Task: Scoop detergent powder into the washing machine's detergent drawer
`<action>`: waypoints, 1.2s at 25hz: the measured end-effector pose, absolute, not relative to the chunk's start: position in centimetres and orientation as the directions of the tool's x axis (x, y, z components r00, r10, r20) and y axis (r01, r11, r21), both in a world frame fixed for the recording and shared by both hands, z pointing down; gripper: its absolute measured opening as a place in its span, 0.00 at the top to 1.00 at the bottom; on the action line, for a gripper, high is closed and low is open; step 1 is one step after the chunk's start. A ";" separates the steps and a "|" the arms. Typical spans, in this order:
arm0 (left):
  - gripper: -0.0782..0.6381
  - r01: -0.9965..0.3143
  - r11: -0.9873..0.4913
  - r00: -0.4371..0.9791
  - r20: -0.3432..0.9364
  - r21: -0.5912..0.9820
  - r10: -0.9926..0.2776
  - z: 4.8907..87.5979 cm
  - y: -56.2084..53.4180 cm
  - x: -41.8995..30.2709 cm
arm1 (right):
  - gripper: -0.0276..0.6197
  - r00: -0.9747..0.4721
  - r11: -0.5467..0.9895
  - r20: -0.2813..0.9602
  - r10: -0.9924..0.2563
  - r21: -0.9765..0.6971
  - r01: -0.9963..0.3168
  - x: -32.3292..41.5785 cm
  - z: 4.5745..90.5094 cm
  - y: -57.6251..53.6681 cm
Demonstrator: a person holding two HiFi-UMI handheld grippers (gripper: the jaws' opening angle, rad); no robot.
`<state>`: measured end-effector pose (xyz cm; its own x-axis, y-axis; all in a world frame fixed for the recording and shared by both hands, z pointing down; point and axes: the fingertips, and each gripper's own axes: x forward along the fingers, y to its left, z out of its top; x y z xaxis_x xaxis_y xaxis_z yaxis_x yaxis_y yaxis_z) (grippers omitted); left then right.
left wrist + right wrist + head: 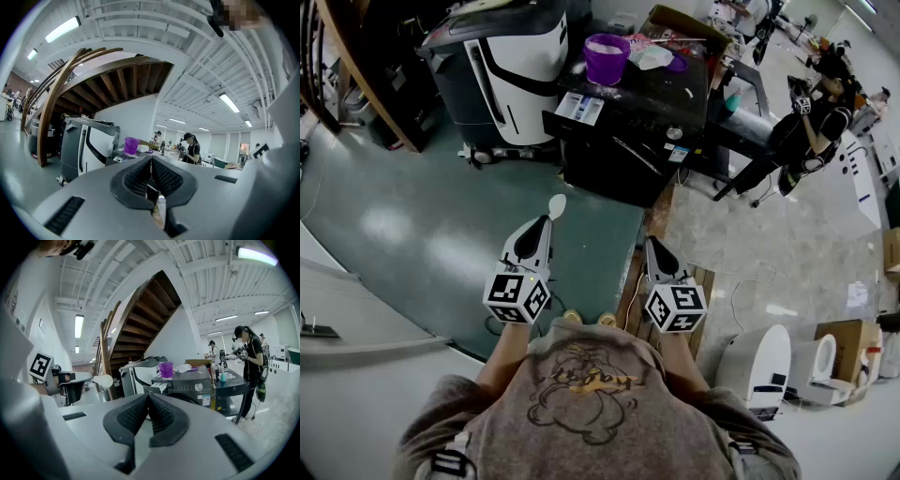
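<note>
The dark washing machine [647,103] stands ahead of me with its detergent drawer [580,108] pulled open on the left. A purple tub [607,58] holding white powder sits on top of it and also shows in the left gripper view [131,146]. My left gripper [542,223] is shut on a white spoon [556,205], whose bowl points toward the machine. In the right gripper view that spoon [103,380] hangs at the left, well short of the drawer [157,388]. My right gripper [654,246] is shut and holds nothing.
A grey-and-white machine [502,66] stands left of the washer. Curved wooden stairs [356,75] rise at the far left. A person [811,122] stands by a table at the right. White appliances [759,366] lie on the floor at the lower right.
</note>
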<state>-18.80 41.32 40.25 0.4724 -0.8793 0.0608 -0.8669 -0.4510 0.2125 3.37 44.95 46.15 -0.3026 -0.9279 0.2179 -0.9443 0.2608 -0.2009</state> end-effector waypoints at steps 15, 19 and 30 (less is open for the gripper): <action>0.86 -0.837 -0.507 0.527 0.055 0.205 -0.848 41.1 38.5 -19.8 | 0.96 -0.266 0.217 0.241 -0.933 -0.209 -0.954 1.7 48.2 44.3; 0.86 -0.835 -0.512 0.531 0.048 0.205 -0.846 41.2 37.1 -19.9 | 0.96 -0.260 0.213 0.238 -0.936 -0.208 -0.955 1.5 48.4 42.8; 0.86 -0.837 -0.504 0.522 0.032 0.211 -0.853 41.6 30.4 -19.5 | 0.96 -0.270 0.226 0.227 -0.935 -0.202 -0.953 2.1 48.8 36.0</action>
<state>-19.47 30.36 41.62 0.5216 -0.8526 0.0317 -0.8374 -0.5045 0.2105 2.13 35.95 48.78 -0.2704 -0.9355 0.2275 -0.9528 0.2263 -0.2022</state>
